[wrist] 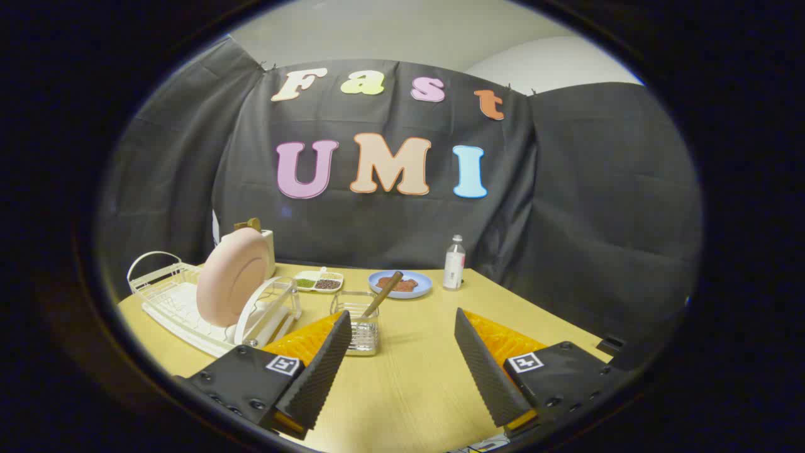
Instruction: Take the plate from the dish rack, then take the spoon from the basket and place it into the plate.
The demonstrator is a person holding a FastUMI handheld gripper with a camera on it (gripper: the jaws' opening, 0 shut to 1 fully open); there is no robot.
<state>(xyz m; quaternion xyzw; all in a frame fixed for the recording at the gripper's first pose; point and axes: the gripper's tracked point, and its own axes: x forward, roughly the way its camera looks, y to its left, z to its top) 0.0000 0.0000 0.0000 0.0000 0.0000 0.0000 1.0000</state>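
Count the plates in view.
2. A round pink plate stands on edge in the white wire dish rack, beyond the open hand-held gripper. A round blue plate holding brown food lies flat beside the clear plastic bottle. Others may be hidden.

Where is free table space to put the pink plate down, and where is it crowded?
Bare table lies between the open claw fingers, and beyond the right finger toward the bottle. Crowded: the dish rack with pink plate, the basket with the spoon, blue plate.
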